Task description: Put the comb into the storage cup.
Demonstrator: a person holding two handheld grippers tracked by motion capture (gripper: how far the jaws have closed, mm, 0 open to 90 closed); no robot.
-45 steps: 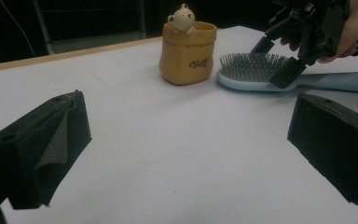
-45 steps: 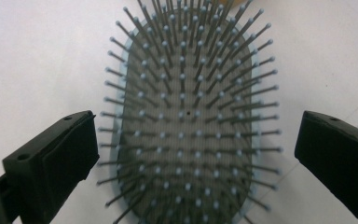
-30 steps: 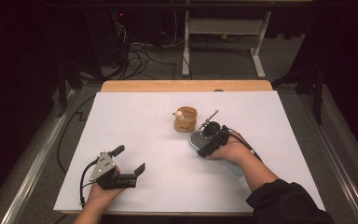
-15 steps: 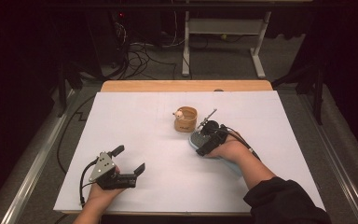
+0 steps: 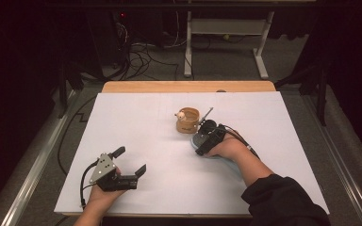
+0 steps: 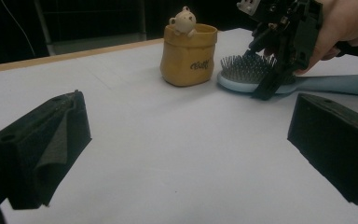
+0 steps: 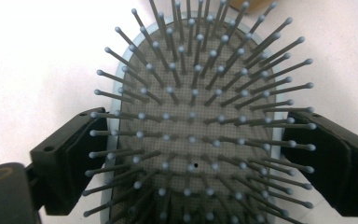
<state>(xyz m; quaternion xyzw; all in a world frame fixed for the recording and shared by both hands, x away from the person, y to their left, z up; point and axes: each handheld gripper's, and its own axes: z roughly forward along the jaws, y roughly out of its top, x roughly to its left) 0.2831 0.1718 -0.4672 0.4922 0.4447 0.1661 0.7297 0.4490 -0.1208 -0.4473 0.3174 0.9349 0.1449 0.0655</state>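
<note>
A light-blue hairbrush (image 5: 198,140) lies bristles up on the white table (image 5: 136,122), right beside a small tan pot (image 5: 188,120) with a little bear figure (image 6: 182,19) on its rim. My right gripper (image 5: 204,141) points down over the brush head (image 7: 191,116). Its jaws have just been closing, and the pads (image 7: 81,154) now meet the rim on both sides. From the left gripper view, the brush (image 6: 244,74) rests on the table with its handle (image 6: 340,83) running right under the right gripper (image 6: 272,70). My left gripper (image 5: 131,161) rests near the front left, open and holding nothing (image 6: 186,154).
White paper covers the table, and a bare wooden strip (image 5: 188,86) runs along its far edge. Beyond it are a white desk frame (image 5: 226,42) and floor cables (image 5: 141,52). A metal rail (image 5: 37,165) runs along the left side.
</note>
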